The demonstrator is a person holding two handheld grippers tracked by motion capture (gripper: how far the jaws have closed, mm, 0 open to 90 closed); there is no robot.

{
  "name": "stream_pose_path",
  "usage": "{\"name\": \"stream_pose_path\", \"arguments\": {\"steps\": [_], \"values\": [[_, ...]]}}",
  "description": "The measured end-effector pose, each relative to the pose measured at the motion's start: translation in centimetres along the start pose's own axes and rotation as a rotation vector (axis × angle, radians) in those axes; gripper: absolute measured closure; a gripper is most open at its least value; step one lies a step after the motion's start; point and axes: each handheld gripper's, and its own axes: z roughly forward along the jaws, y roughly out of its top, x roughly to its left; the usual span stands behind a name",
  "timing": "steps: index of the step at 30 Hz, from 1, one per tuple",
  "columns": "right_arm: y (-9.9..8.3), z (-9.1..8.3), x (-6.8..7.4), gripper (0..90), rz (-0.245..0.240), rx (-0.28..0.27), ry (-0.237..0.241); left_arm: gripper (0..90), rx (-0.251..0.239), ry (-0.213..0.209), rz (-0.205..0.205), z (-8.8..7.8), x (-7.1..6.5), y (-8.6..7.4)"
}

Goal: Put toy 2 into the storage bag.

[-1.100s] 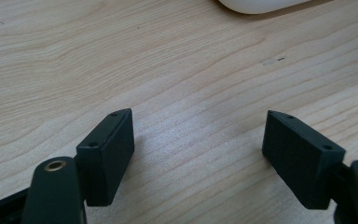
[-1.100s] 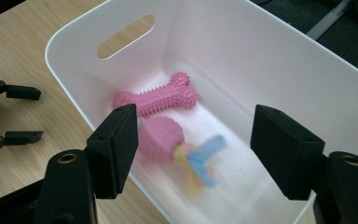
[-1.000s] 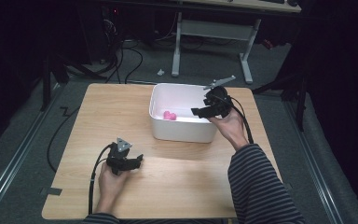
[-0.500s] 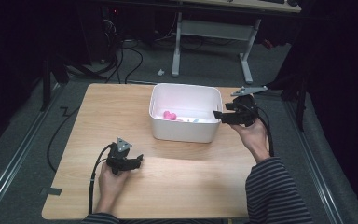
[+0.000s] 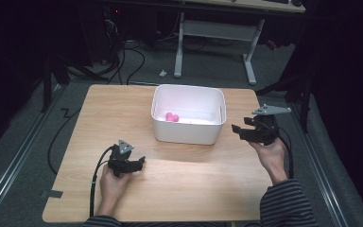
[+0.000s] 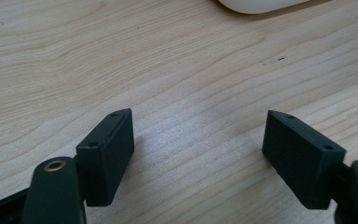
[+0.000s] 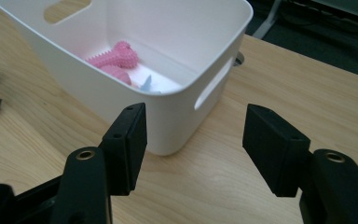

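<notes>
Left hand-held gripper point(image 5: 142, 162): rests low over the near left part of the surface point(image 5: 194, 179), held in the left hand point(image 5: 111, 182). Its jaws point to the right across the wood. In the left gripper view, the left hand-held gripper point(image 6: 198, 154) has its jaws spread wide. Nothing but bare surface point(image 6: 121, 56) lies between them. A rounded corner of the bin point(image 6: 261, 4) shows at the top edge, well apart from the jaws.

Right hand-held gripper point(image 5: 236, 130): held in the right hand point(image 5: 272, 156) just beside the right wall of the bin point(image 5: 184, 135), with the jaws pointing left toward it. In the right gripper view, the right hand-held gripper point(image 7: 193, 140) has its jaws standing apart. They have just been closing somewhat, and nothing is between them. They are near the bin point(image 7: 121, 98) but not touching it. The bin corner and a handle slot point(image 7: 212, 84) lie straight ahead of the jaws.

Bin: white, rectangular, open at the top. It stands upright on the far middle of the surface point(image 7: 284, 79), nearer the right hand-held gripper than the left.

Toy point(image 5: 171, 117): pink and knobbly. It lies on the bin floor by the left wall as the high view shows it. In the right gripper view the toy point(image 7: 114, 58) rests next to a small pale blue piece point(image 7: 147, 83); what this piece is cannot be told.
</notes>
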Motion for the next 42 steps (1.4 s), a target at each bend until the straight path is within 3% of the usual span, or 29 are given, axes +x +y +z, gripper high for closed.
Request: {"name": "stream_pose_path", "arguments": {"steps": [9,23,30,42], "values": [[-4.1,-0.4,0.0,40.3,0.03,0.0,-0.038,25.3,0.001,0.0,0.0,0.0,0.0,0.0],[-11.7,2.6,0.0,40.0,0.108,0.028,-0.088,25.3,0.0,0.001,-0.001,0.0,0.0,0.0],[-13.5,4.2,0.1,40.1,0.14,0.032,-0.101,25.3,0.002,0.0,-0.001,0.0,0.0,0.0],[-14.3,5.8,0.4,40.0,0.146,0.035,-0.109,25.3,0.001,0.0,-0.001,0.0,0.0,0.0]]}}
